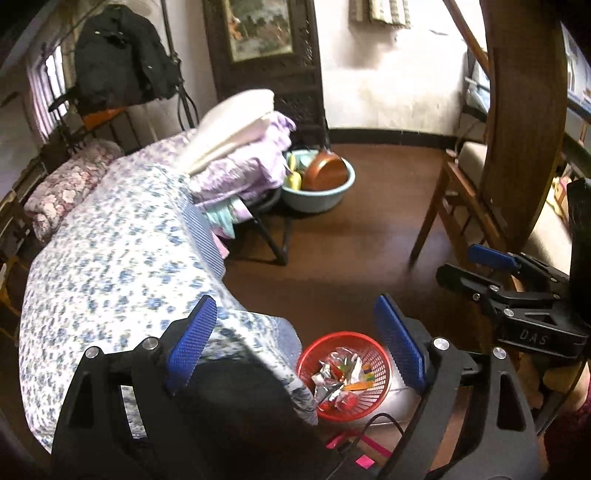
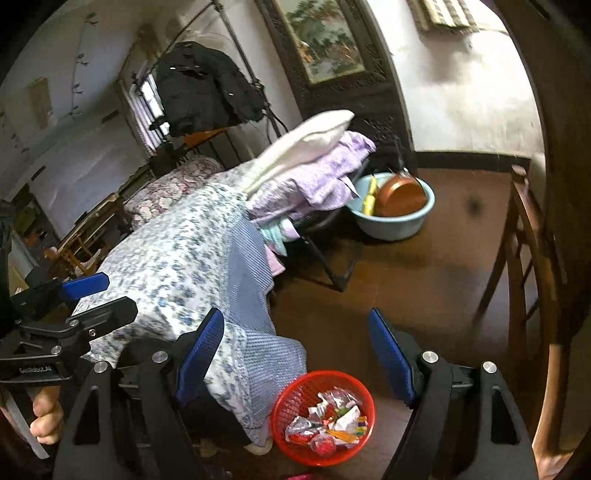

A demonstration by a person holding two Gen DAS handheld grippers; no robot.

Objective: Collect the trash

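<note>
Both pairs of blue-padded fingers stand spread wide with nothing between them: our left gripper (image 1: 295,343) and our right gripper (image 2: 295,354) each hang empty above the floor (image 1: 332,236), tilted down toward the trash

That trash sits in one red mesh basket (image 2: 322,417) on the brown floor, tucked against the near corner of the bed (image 1: 110,258), just under the hanging edge of the floral cover. Inside we see a heap of crumpled silver foil and coloured wrappers (image 2: 328,421); the pieces overlap too much for us to count them. We judge the basket was put there so that scraps can be dropped straight down from either hand, and empty jaws over a filled basket suggest a drop just completed, though that is only our reading

From the left wrist view the right gripper shows at the right edge, and from the right wrist view the left one shows at the left edge with a hand (image 2: 46,424) on its grip, so the two tools hang side by side, apart

Further out we count one light-blue basin (image 1: 319,184) on the floor past the foot of the bed holding one copper-coloured pan (image 1: 328,171), one wooden chair (image 1: 461,206) at the right, one stack of folded bedding (image 1: 240,147) on the bed, one black jacket (image 1: 118,55) hung by the window, and one framed picture (image 1: 258,26) on the far wall
</note>
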